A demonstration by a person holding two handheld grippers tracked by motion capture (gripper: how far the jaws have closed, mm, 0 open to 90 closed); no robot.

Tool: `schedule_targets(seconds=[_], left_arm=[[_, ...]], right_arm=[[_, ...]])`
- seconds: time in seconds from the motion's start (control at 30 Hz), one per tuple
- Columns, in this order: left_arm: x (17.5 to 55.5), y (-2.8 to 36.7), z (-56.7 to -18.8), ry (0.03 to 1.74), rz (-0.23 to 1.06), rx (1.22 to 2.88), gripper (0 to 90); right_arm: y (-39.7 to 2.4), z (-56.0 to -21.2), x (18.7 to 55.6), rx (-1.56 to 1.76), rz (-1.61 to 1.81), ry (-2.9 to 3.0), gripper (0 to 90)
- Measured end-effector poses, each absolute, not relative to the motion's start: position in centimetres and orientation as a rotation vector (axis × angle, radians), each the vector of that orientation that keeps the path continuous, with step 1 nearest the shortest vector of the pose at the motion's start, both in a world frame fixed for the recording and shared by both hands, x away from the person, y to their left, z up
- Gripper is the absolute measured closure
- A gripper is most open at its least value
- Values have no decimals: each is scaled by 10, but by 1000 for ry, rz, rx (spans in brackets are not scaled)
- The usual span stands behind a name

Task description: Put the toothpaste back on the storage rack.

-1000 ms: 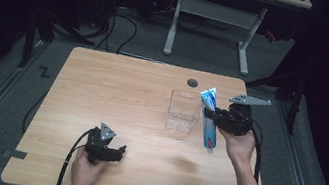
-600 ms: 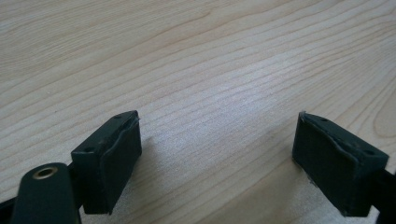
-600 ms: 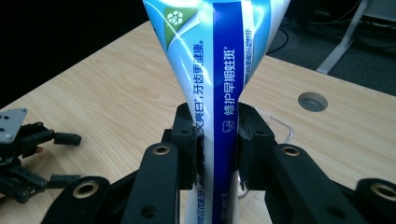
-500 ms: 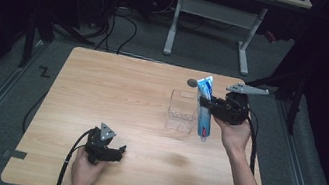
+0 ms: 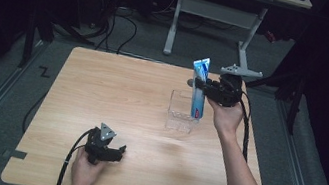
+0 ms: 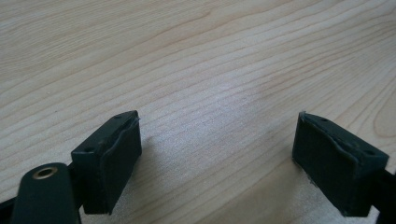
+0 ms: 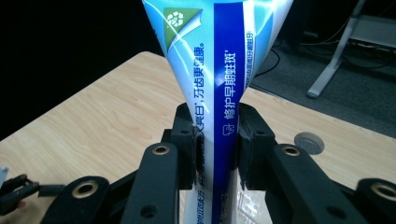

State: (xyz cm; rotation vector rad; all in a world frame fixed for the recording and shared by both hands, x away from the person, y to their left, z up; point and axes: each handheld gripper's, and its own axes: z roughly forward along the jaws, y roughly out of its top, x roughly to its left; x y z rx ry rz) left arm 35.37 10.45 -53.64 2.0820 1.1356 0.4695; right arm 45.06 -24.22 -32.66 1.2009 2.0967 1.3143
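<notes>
My right gripper's [image 5: 203, 85] jaws are clenched on a blue-and-white toothpaste tube [image 5: 198, 89], pinching it across its middle; in the right gripper view the tube [image 7: 215, 88] rises flat and wide from between the pads, its crimped end uppermost. I hold it upright in the air, its lower end hanging over the clear plastic box [image 5: 181, 111] that stands on the far right part of the wooden surface [image 5: 116, 94]. I judge the step in hand to be carrying the tube to that box. The next move calls for lining the lower end up inside the box's rim and lowering it straight before I let go, or it may catch the wall and tip the box. My left gripper [image 5: 114, 153] rests on the near surface, jaws spread wide with nothing between them.
</notes>
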Motion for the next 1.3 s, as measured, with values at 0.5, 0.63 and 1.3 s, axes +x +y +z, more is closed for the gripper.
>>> schedule_targets(seconds=[0.5,0.63,1.3], left_arm=[[354,104,-536,1135,473,2084,159],[354,104,-536,1135,473,2084,159],[354,104,-536,1137,471,2082,159]], right_arm=[[-237,-339,471,1255,1261,2022,713],[-236,-345,476,1263,1239,2028,712],[-234,-374,480,1281,1154,2083,708]])
